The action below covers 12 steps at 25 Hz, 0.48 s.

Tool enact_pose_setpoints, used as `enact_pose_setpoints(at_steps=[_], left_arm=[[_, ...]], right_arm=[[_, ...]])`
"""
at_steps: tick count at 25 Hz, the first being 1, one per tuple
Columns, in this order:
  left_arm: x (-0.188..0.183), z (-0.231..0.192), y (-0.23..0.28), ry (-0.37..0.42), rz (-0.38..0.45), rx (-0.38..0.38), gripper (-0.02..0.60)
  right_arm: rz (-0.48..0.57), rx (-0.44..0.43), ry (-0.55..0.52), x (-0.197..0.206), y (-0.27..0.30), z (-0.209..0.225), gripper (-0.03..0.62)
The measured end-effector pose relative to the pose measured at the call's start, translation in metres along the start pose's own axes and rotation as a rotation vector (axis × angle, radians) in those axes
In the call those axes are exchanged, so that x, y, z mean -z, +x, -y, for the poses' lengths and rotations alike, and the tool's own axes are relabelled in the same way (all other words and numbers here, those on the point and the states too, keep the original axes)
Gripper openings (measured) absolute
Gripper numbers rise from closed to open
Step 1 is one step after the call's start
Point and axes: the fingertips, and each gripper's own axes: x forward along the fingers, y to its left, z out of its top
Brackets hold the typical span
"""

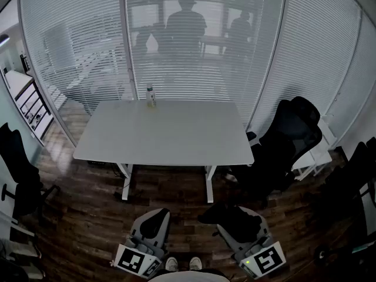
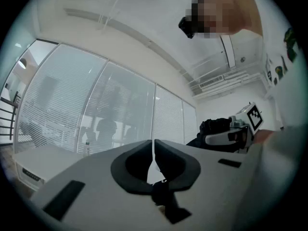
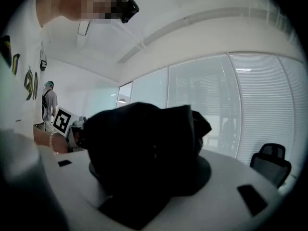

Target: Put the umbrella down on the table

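Left of the table (image 1: 164,134) I note a black chair (image 1: 20,175) on the wood floor. The left gripper (image 1: 156,215) sits short of the table's near edge. Its jaws are closed together with nothing between them. A small bottle (image 1: 151,96) stands at the table's far edge. The right gripper (image 1: 235,227) is also short of the near edge and holds the umbrella (image 3: 144,153), a folded black bundle, clear of the table. The fabric hides the pads, so I read the grip as probable. A black office chair (image 1: 288,140) stands right of the table.
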Motion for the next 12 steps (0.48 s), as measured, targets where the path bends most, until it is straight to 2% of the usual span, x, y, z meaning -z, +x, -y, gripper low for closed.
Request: enact_pose_setpoints(at_steps=[12], left_arm=[[0.012, 0.046, 0.024, -0.002, -0.003, 0.003, 0.026]], right_arm=[[0.042, -0.006, 0.03, 0.009, -0.036, 0.034, 0.252]])
